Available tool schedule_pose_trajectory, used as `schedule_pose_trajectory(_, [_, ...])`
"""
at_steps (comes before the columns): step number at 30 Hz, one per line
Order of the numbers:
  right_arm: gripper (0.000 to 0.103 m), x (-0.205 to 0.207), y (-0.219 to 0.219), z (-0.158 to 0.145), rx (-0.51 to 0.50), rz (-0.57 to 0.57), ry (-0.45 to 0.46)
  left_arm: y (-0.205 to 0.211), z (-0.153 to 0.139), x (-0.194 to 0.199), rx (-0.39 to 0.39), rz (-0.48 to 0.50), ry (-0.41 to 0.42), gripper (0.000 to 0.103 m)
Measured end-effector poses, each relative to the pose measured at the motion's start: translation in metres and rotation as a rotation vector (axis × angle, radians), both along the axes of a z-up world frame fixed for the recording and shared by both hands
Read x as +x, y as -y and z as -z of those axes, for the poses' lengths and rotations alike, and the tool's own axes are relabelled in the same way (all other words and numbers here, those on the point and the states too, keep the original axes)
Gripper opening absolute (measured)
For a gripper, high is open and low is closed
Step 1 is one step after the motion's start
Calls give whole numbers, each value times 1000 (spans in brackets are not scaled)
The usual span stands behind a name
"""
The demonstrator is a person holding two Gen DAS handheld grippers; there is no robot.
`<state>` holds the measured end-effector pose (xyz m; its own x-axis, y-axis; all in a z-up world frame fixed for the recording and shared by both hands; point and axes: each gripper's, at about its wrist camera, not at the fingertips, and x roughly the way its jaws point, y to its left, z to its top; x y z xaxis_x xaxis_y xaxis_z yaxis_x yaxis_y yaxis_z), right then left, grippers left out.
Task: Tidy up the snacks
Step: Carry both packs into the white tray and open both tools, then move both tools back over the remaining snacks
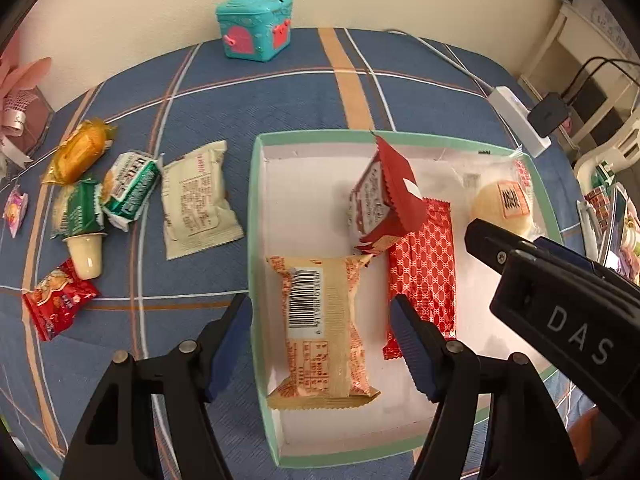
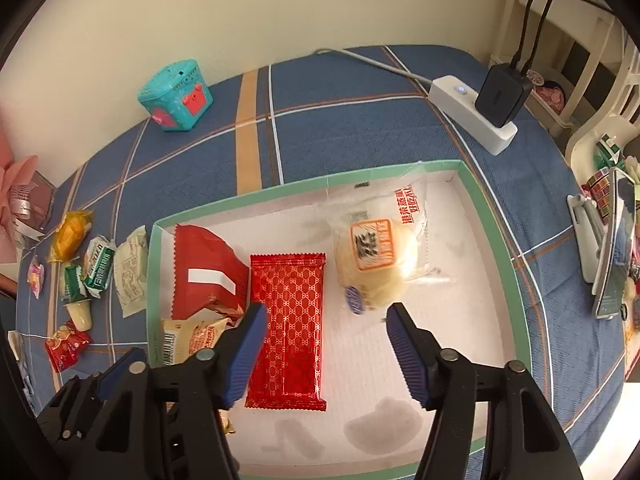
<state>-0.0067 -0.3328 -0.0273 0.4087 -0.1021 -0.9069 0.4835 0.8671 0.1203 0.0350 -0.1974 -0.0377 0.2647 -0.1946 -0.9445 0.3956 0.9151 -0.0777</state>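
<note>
Four wrapped snacks are seen inside the shallow green-rimmed white cardboard box (image 2: 480,208) at frame centre, while seven more (image 1: 132,192) are left on the blue plaid-covered desk (image 1: 280,92) at left. Both left gripper (image 1: 320,332) and right gripper (image 2: 326,340) jaws are spread, pinching nothing.

Left gripper (image 1: 322,312) and right gripper (image 2: 326,316): jaws apart, empty, angled downward.
</note>
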Motion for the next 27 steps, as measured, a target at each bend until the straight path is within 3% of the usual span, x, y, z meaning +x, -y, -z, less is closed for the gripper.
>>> schedule_pose_trajectory(5, [69,-2,1,-6,-3,5,10,-15,-8,7,4,-65,6,72])
schedule_pose_trajectory(17, [69,4,-26,-14,-34,-52,10,-95,-36,37,-43,-354,79,72])
schedule_pose_trajectory(24, [69,7,-49,-22,-60,-108,24,-127,-45,42,-80,-429,83,78])
schedule_pose_trajectory(27, [76,8,-55,-23,-67,-119,28,-137,-45,44,-97,-453,82,87])
